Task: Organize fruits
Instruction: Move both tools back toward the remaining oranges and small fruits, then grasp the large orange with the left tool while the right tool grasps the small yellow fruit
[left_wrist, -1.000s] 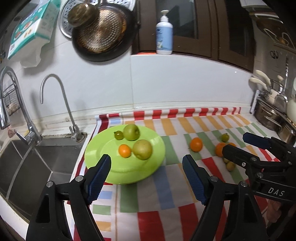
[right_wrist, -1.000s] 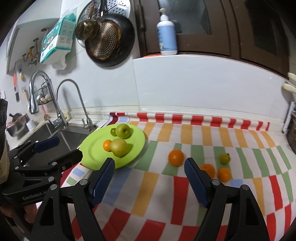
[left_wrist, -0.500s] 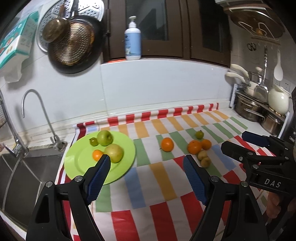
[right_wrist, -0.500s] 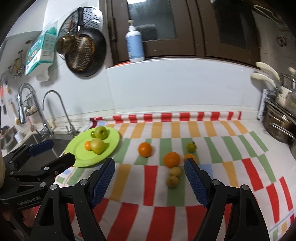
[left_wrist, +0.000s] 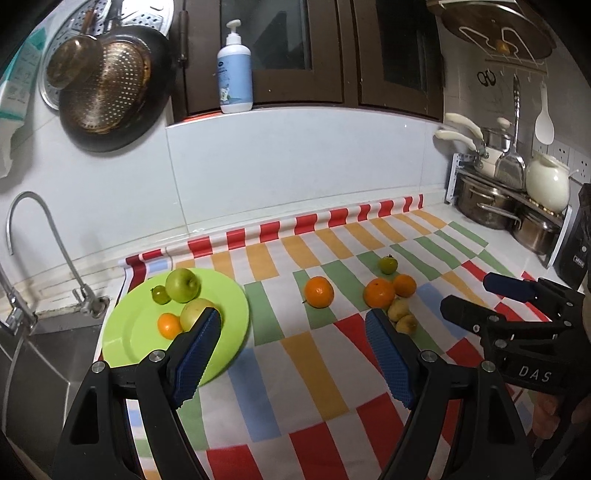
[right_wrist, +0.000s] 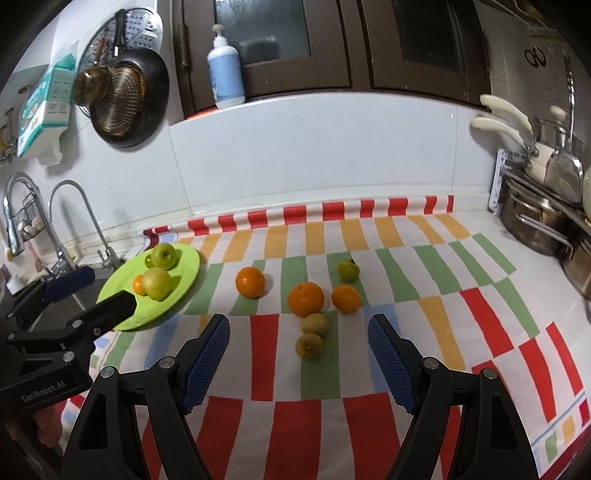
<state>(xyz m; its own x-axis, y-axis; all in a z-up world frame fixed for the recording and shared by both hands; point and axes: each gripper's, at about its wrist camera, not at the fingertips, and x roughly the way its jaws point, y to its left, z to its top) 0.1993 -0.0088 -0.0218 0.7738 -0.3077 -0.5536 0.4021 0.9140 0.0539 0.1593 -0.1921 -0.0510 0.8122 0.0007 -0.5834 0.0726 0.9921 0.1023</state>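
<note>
Both grippers (left_wrist: 293, 336) (right_wrist: 298, 341) apparently level, agape.

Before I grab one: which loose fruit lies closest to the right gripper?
The lower yellowish fruit, nearest the right gripper; the oranges sit farther back.

- The pale apple (left_wrist: 195, 312) on the green plate (left_wrist: 232, 295) is partly covered by a finger of the left gripper (left_wrist: 295, 354).
- The small orange (right_wrist: 138, 284) is half hidden behind that apple in the right wrist view.
- The box (left_wrist: 16, 88) on the wall is cut off by the left edge.
</note>
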